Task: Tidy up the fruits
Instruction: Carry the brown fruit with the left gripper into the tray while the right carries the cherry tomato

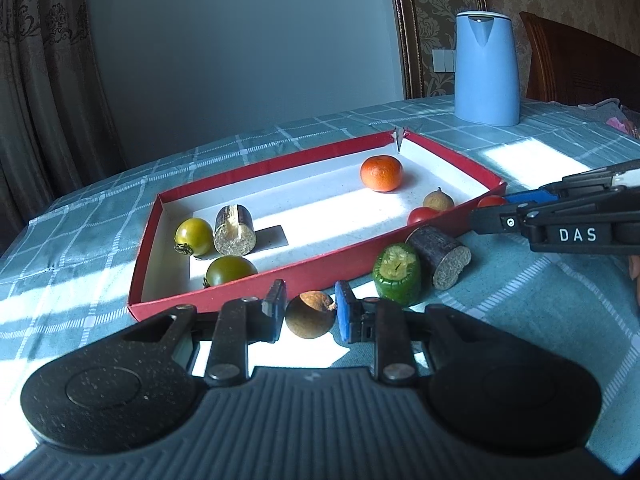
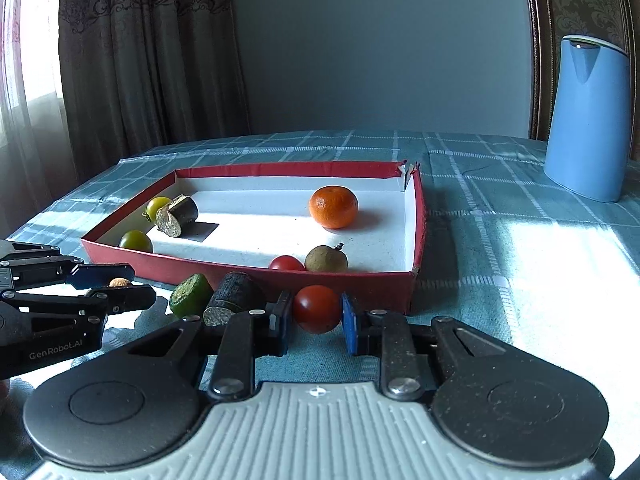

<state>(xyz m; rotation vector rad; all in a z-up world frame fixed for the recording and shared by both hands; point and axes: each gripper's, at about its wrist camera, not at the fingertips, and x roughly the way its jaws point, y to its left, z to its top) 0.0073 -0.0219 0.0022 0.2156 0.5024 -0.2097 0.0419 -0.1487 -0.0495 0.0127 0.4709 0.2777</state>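
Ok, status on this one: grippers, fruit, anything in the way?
Left gripper shut on brown longan. Right gripper shut on red tomato. Both outside the red tray; near wall ahead.

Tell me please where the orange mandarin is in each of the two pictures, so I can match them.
Left wrist view: the mandarin lies inside the red tray, upper right of centre, near the torn far corner.
Right wrist view: the mandarin lies inside the tray, centre of the picture, left of that same corner.
Shared landmark: the blue kettle stands on the table beyond the tray, at right in both views.
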